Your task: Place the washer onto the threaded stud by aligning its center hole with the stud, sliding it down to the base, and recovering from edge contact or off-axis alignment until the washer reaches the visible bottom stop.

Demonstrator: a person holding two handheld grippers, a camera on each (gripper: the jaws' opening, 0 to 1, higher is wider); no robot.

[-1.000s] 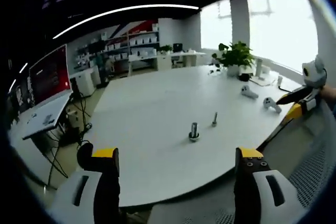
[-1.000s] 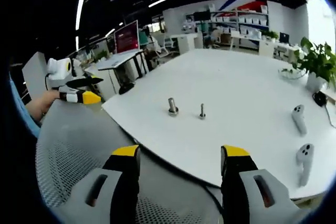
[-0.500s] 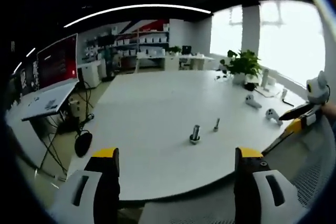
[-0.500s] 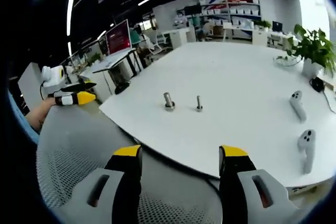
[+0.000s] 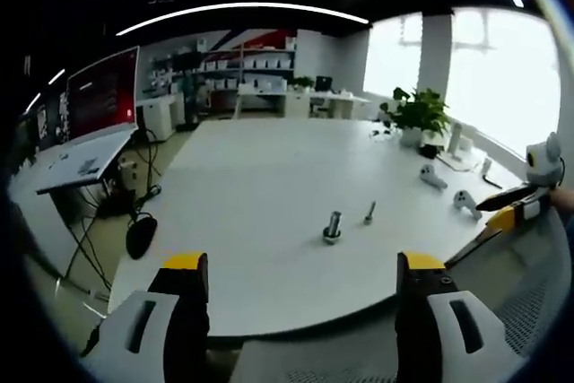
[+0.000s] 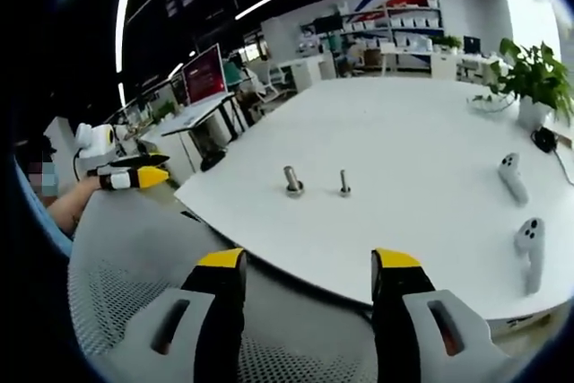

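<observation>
The white table (image 5: 269,168) carried two small metal pieces near its front edge: a thicker stud (image 5: 333,225) with what looked like a washer at its base, and a thinner stud (image 5: 369,213) beside it. Both grippers, left gripper (image 5: 296,311) and right gripper (image 6: 300,311), hung released, well apart from them. The washer probably was light, stiff and slippery, best pinched by its rim.

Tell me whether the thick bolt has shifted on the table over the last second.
No. The thick bolt stays just left of the thin stud, same gap; only the cameras moved.
</observation>
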